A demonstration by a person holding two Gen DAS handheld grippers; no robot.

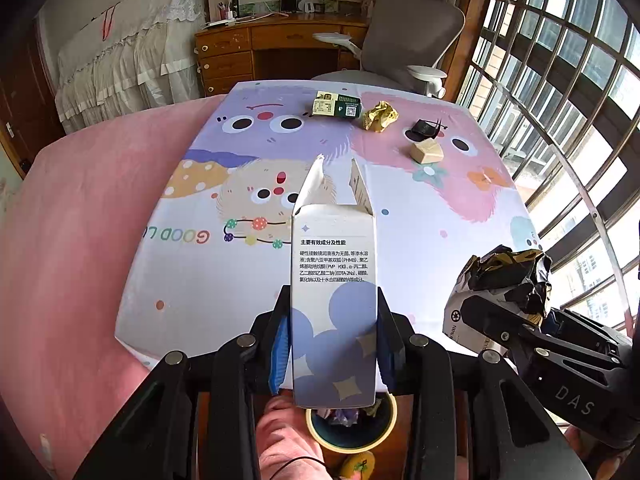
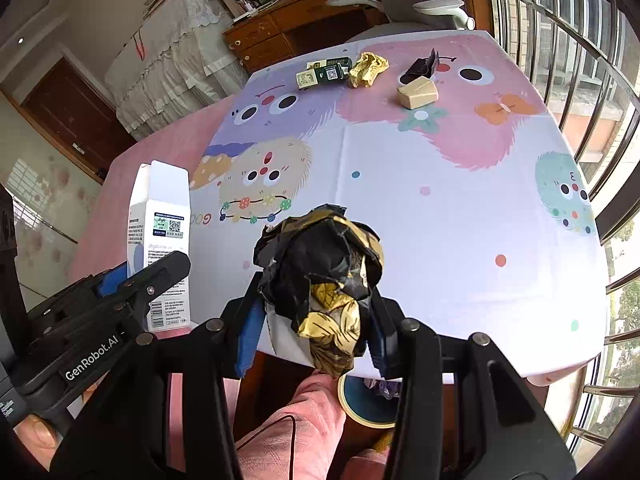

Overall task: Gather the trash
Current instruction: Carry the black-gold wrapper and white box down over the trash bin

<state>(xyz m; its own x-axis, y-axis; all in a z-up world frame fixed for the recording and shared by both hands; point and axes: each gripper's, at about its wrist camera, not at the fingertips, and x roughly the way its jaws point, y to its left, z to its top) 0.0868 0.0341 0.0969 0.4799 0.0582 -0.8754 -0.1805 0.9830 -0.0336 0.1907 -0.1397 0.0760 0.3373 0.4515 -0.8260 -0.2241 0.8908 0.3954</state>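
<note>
The left gripper [image 1: 334, 340] is clamping a white carton [image 1: 334, 300] — the right gripper [image 2: 316, 316] is squeezing black-and-gold crumpled wrapping [image 2: 320, 272] — above the near table [image 2: 460, 220] edge.

left gripper [image 1: 334, 344] clamping white carton [image 1: 334, 300] (flaps open), above bin [image 1: 352, 426]

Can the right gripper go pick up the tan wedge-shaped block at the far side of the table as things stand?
Probably not yet: the right gripper is shut on a crumpled black and gold wrapper. The printed tablecloth between it and the tan wedge-shaped block lies free.
</note>
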